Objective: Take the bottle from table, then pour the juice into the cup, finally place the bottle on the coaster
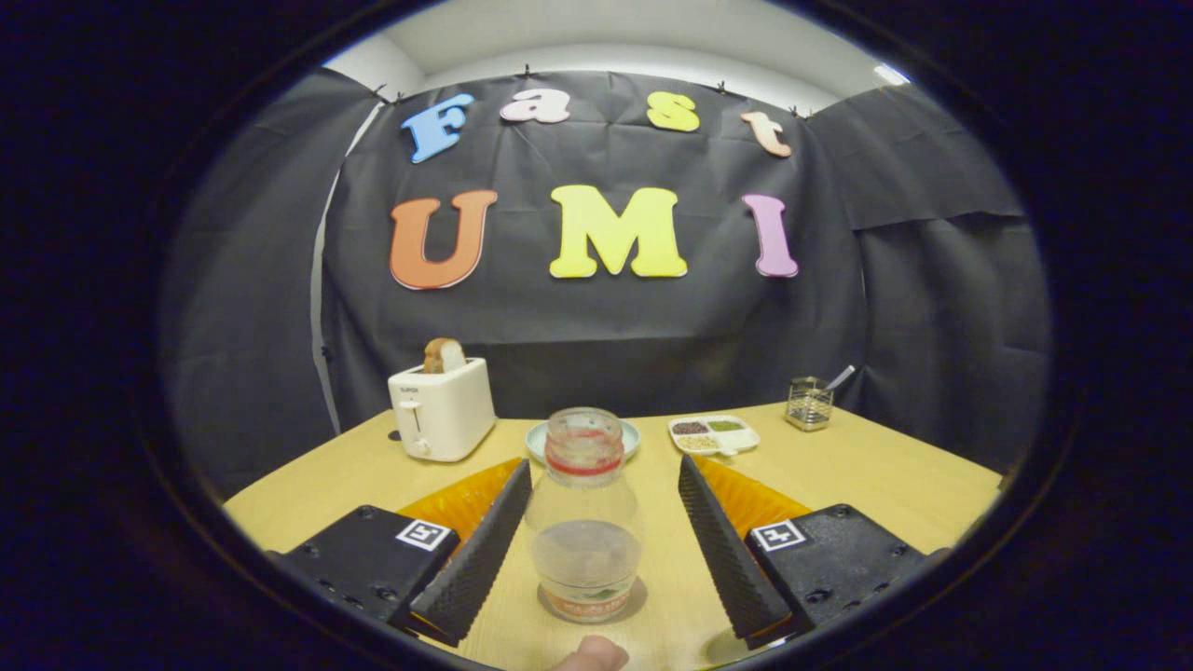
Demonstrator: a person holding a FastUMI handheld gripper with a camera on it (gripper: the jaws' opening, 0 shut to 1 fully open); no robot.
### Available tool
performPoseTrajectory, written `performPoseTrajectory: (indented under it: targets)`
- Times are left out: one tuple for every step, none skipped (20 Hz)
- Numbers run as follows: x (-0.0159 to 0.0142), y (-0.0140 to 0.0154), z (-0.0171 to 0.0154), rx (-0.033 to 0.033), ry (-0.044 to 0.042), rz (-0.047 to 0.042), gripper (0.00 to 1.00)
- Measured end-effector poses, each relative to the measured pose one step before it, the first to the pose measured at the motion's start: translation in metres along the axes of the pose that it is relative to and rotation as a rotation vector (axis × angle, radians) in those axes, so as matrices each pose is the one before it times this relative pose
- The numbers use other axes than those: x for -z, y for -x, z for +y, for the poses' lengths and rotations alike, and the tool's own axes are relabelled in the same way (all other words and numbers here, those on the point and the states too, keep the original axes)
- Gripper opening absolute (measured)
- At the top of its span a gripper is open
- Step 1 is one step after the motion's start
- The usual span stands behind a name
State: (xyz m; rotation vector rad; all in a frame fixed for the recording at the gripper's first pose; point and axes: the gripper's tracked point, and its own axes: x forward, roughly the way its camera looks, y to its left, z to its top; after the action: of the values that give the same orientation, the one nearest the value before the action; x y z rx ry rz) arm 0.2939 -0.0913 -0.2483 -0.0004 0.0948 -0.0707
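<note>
Gripper view: bottle [584,517] stands upright between the parted jaws.

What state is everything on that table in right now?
Clear plastic bottle: upright, uncapped, partly filled, between the fingers.
Gripper: open, touching nothing.
White toaster: bread slice sticking up.
Pale green plate: behind the bottle.
White divided dish: holds grains.

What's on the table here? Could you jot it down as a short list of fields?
gripper: open, fingers either side of the bottle, not touching
bottle: clear, upright on the table, some liquid at the bottom
table: light wood
toaster: white, back left, bread slice in its slot
plate: pale, behind the bottle
snack tray: divided, back right
wire holder: far right
</note>
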Motion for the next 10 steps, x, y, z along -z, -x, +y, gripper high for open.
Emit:
performPoseTrajectory:
  targets:
    - [-0.01265, 0.00764, 0.0003, 0.00044, -0.00096, -0.00941, 1.0]
    - [-0.01155, 0.00769, 0.00158, -0.00748, -0.00821, -0.00911, 1.0]
    - [-0.00941, 0.00814, 0.00127, -0.00788, -0.0098, -0.00648, 1.0]
    - [-0.01091, 0.00795, 0.00225, -0.00885, -0.01126, -0.00745, 1.0]
    - [-0.00897, 0.00836, 0.00247, -0.01224, -0.00761, -0.00226, 1.0]
    - [-0.01029, 0.00903, 0.00334, -0.01183, -0.00453, -0.00834, 1.0]
    - [-0.01149, 0.00833, 0.00277, -0.00844, -0.00018, -0.0078, 1.0]
    - [-0.01177, 0.00955, 0.00155, -0.00054, 0.00269, -0.00784, 1.0]
    - [-0.01242, 0.00991, 0.00032, 0.00237, 0.0033, -0.0084, 1.0]
    - [-0.01208, 0.01036, 0.00103, 0.0016, 0.0018, -0.00808, 1.0]
